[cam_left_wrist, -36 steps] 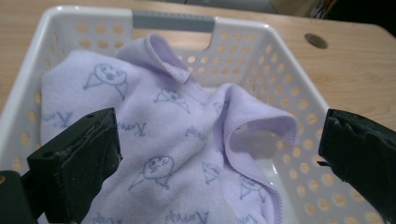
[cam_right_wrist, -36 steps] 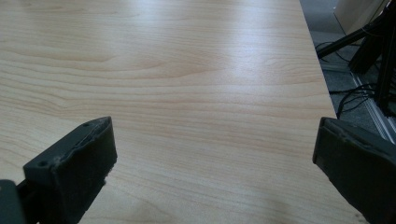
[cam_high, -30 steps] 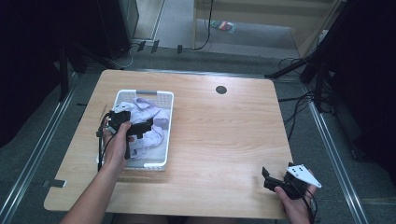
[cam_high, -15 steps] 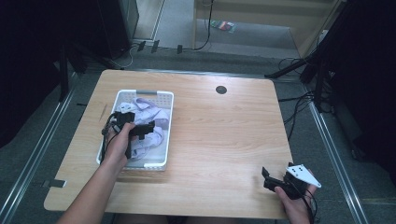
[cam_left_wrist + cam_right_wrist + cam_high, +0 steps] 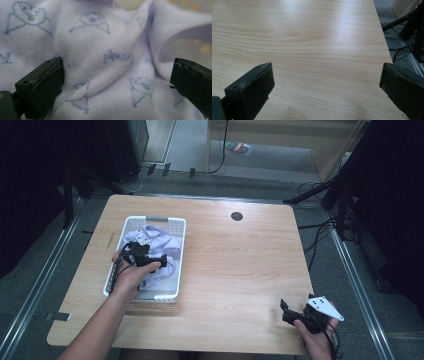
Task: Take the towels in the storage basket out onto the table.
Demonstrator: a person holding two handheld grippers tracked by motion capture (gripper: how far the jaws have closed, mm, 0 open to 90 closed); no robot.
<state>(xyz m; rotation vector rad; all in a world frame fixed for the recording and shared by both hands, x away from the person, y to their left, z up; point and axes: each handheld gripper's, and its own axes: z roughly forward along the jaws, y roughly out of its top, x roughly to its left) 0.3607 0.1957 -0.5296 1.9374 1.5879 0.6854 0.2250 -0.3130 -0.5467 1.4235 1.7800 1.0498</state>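
Note:
A white perforated basket (image 5: 180, 251) stands on the left part of the wooden table (image 5: 240, 260). In it lies a crumpled pale lilac garment (image 5: 165, 243) printed with small blue figures. My left gripper (image 5: 161, 263) is down inside the basket, open, its jaws pressed onto the cloth; in the left gripper view a fold of the garment (image 5: 110, 65) bulges between the spread jaws of the left gripper (image 5: 116, 82). My right gripper (image 5: 286, 311) rests open near the table's front right corner, and in its own view the right gripper (image 5: 327, 87) has bare wood between its jaws.
A round black cable port (image 5: 236, 216) sits near the table's far edge. Cables (image 5: 325, 232) and dark stands lie on the floor to the right of the table. A metal rail (image 5: 42, 280) runs along the floor on the left.
My left gripper has shifted slightly nearer and lower into the basket, onto the garment. The right gripper has stayed where it was.

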